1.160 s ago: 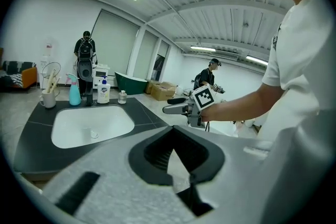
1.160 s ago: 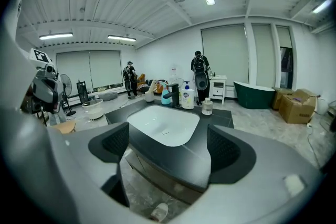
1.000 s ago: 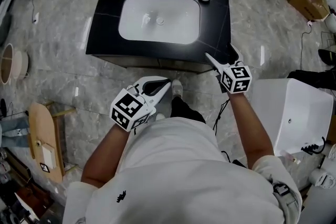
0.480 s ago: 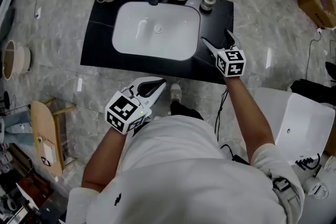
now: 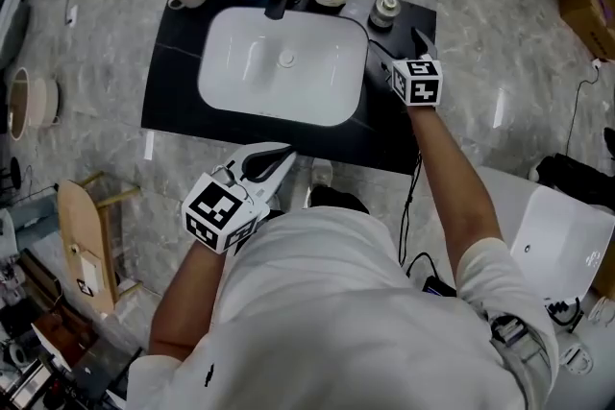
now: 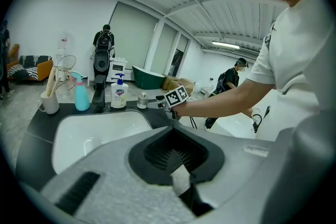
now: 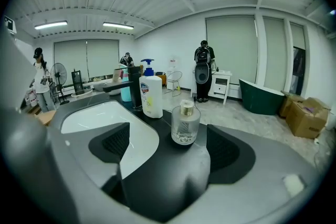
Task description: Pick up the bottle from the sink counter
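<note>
While our left gripper [image 5: 274, 160] hangs shut and empty in front of the sink [image 5: 223, 62], the small glass bottle [image 7: 185, 124] stands right of the sink. Our right gripper [image 7: 170, 152] gapes open just short of it, so we should centre the bottle before closing.

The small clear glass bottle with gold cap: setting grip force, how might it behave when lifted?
The small clear glass bottle looks thick-walled: probably heavy for its size, breakable. Its smooth round sides may slip. Squat, wide-based, it should hardly tip.
</note>
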Demonstrator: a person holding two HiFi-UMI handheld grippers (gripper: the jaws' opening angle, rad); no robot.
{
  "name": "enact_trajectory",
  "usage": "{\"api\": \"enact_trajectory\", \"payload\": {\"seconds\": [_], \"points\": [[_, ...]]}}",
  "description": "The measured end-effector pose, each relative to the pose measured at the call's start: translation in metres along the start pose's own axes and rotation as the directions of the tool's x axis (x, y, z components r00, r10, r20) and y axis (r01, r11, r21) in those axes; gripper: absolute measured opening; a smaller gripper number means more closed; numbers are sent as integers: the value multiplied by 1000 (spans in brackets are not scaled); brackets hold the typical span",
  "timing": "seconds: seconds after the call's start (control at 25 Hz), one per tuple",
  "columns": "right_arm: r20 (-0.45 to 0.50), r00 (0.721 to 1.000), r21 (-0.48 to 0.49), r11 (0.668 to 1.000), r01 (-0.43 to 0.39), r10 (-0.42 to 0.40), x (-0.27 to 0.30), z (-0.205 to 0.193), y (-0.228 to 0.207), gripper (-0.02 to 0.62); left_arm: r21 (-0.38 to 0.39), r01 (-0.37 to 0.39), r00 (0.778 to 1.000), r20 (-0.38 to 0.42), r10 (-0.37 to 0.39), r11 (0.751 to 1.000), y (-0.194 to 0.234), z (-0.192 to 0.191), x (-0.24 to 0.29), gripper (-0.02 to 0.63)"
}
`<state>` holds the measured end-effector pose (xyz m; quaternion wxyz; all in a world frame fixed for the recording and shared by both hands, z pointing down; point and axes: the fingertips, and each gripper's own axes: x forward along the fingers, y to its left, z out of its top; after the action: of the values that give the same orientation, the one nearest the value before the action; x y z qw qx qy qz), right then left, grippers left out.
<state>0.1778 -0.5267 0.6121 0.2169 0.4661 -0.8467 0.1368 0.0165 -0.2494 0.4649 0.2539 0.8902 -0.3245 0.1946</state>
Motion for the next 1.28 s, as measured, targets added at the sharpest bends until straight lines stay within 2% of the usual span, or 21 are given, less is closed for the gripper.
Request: {"api": "enact_trajectory", "payload": {"seconds": [0.36, 0.72, 0.84, 0.96, 1.28], "points": [[-33, 999, 12, 1000, 16, -16, 68, -3, -32, 473, -32, -42, 999, -28, 41, 999, 23, 1, 2, 6], [-36, 999, 14, 1000, 21, -21, 113, -2, -40, 432, -57, -98, 995, -42, 96, 994, 47, -3, -7, 6], [-42, 999, 15, 999, 32, -31, 122, -3, -42, 416, -65, -114, 993, -43, 111, 991, 54, -7, -10, 6], [-51, 998, -1, 999, 44, -44, 126, -2, -43, 360, -74, -130, 991, -39, 127, 989, 58, -7, -14, 6], [-62, 997, -14, 999, 47, -48, 127, -1, -44, 351, -78, -151, 988, -30, 149, 985, 67, -6, -22, 6]]}}
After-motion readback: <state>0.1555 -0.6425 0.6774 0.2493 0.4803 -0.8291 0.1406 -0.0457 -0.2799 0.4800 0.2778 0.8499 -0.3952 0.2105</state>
